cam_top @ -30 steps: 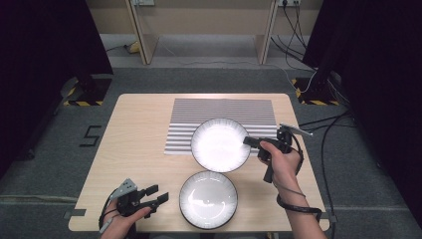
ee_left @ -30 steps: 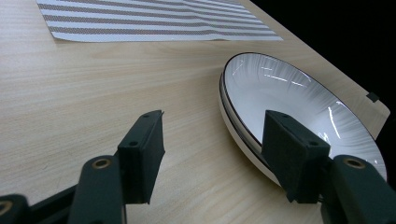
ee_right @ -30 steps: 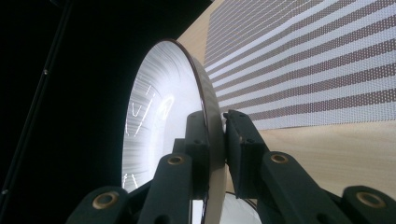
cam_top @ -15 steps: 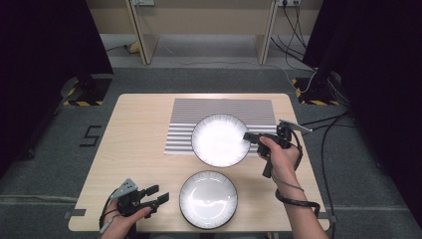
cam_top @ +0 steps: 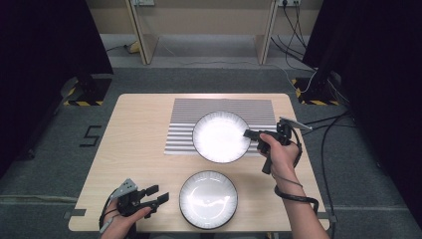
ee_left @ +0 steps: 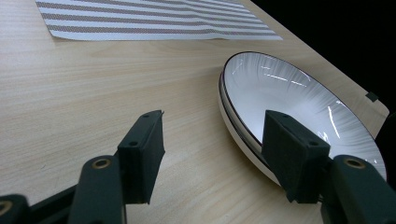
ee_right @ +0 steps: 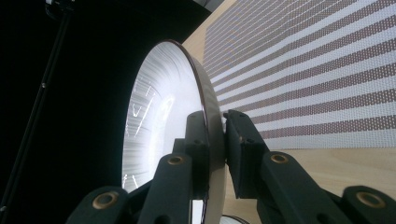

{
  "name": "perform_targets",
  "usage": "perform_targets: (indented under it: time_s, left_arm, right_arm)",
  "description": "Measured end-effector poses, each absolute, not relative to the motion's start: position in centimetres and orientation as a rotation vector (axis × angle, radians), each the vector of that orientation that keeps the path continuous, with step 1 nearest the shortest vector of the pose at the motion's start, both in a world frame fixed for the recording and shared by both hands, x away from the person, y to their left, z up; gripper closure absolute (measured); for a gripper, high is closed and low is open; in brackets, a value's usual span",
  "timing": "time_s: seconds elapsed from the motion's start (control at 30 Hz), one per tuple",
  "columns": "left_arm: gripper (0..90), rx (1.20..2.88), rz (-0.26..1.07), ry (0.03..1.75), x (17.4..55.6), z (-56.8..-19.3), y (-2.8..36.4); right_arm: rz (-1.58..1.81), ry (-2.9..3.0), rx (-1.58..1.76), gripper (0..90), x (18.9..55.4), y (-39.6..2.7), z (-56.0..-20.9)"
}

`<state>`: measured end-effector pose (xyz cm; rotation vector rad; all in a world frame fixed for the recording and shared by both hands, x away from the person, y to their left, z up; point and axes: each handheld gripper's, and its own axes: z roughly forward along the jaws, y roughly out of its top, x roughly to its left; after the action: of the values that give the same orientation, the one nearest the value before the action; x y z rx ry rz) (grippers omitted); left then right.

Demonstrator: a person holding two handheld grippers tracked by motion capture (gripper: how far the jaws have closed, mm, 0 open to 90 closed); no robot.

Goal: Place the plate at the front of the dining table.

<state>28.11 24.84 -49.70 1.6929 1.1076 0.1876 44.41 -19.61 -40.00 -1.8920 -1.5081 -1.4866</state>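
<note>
Starting at the near edge of the table (cam_top: 144,119): the left gripper (cam_top: 158,195) sits low at the near left corner with its jaws spread wide and nothing between them, basically parked. In the left gripper view it's aimed toward the near plate (cam_top: 208,199), which lies flat on bare wood just to its right, apart from the jaws. My guess is it's just waiting while the other hand does the work.

That near plate is a shallow, glossy white dish with a thin dark rim and fine ribbed lines radiating outward, probably glazed ceramic, so slippery.

Further back and to the right, the right gripper (cam_top: 247,134) is clamped on the right edge of the far plate (cam_top: 219,137). The right gripper view shows one black pad on the inside face and one on the underside, pinching the rim (ee_right: 211,116). Makes sense, since the rim is the only thin bit a two-jaw claw can get around.

The far plate looks like the same design and sits on the striped placemat (cam_top: 219,107), a woven-looking grey and white rectangle toward the far side. The tabletop itself is pale, smooth wood grain.
</note>
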Motion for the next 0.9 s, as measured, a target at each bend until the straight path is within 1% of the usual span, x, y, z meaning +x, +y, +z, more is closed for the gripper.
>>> perform_targets:
  time_s: [0.9]
  left_arm:
    - [38.4, 1.694, 0.182, 1.108, 28.1, -49.8, 24.9]
  right_arm:
    - [-1.5, -1.478, -1.931, 79.5, 46.1, -20.0, -39.7]
